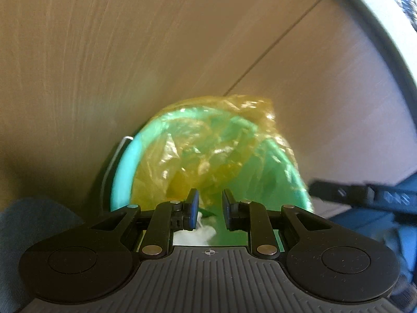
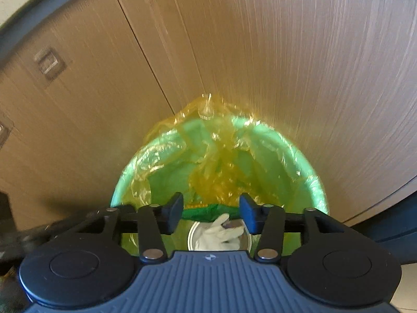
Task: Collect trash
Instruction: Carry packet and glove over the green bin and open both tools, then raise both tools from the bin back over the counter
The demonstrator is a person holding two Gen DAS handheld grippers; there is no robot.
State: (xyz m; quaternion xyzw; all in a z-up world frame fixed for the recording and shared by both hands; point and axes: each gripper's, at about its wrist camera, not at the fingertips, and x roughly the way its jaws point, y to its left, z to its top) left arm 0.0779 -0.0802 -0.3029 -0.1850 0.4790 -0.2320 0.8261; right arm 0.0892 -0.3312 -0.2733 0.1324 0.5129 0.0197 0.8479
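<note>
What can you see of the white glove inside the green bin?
The white glove lies down inside the green bin, which a yellow plastic bag lines. It looks soft and limp, like thin rubber or cloth, with its fingers curled and spread. It rests on a round shiny metal thing, perhaps a lid or can. The open right gripper is above and does not touch it.

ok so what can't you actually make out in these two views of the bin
- Bin floor, right wrist view: hidden by the gripper body; only a white glove on a round metal thing shows.
- Left wrist view: white scraps below the left gripper, blurred, unidentifiable.
- Dark object at the right edge: cut off, blurred.
</note>
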